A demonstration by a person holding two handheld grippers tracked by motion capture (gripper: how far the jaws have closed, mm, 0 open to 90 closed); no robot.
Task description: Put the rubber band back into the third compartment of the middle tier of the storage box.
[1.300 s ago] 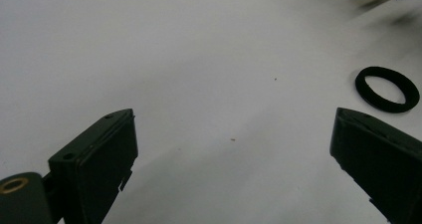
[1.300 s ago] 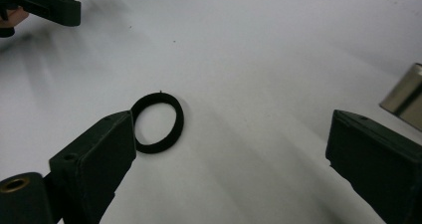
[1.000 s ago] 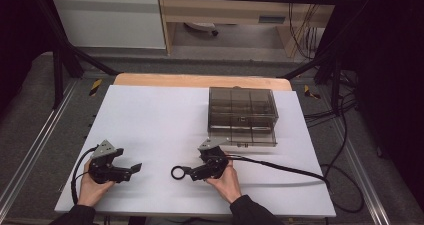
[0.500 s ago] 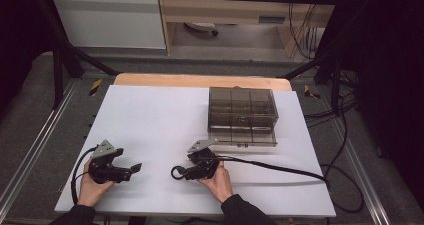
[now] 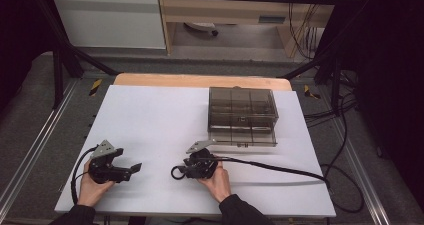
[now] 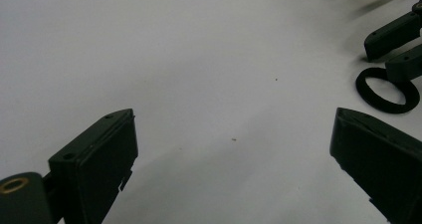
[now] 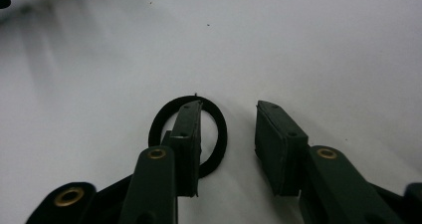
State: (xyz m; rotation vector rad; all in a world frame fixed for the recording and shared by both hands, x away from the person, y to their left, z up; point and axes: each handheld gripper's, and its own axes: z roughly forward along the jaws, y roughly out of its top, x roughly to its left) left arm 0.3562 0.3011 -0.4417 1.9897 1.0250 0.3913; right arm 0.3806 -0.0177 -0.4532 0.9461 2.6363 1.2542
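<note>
The right gripper (image 7: 226,134) has just been closing its jaws around one side of the black ring (image 7: 219,134), which lies flat near the table's (image 5: 150,110) front edge (not yet pinched). The left gripper (image 5: 131,169) rests gaping nearby, so a pickup looks imminent.

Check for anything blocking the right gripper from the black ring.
Nothing visible does. The right gripper has been closing around the black ring: one jaw sits inside the loop, the other outside, on bare white table.
</note>
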